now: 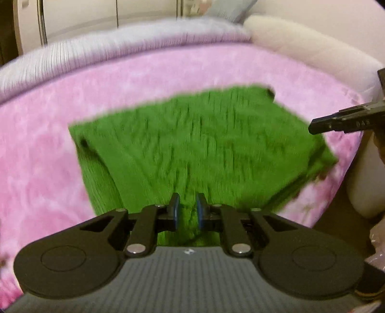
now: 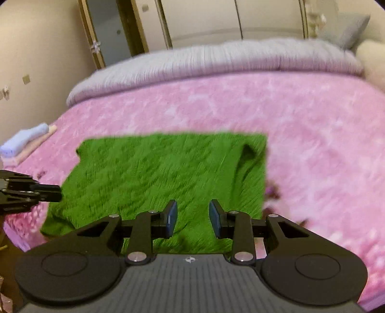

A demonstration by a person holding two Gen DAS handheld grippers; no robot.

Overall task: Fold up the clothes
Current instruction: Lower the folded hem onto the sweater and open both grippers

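A green knitted garment (image 1: 204, 149) lies folded flat in a rough rectangle on the pink bed cover (image 1: 43, 144). My left gripper (image 1: 187, 209) hovers over its near edge. The jaws stand a narrow gap apart, and through that gap only the cloth lying below shows. In the right wrist view the same green garment (image 2: 156, 173) fills the middle. My right gripper (image 2: 193, 218) is open over its near edge with nothing between the blue pads (image 2: 171, 218). Each gripper also shows side-on in the other view: the left gripper (image 2: 54, 192) at the garment's left edge, the right gripper (image 1: 315, 127) at its right edge.
A grey ribbed blanket (image 2: 216, 60) lies along the far side of the bed, with a cream pillow (image 1: 300, 43) at the right. Folded pale clothes (image 2: 24, 144) are stacked at the bed's left edge. Wardrobe doors (image 2: 204, 21) stand behind the bed.
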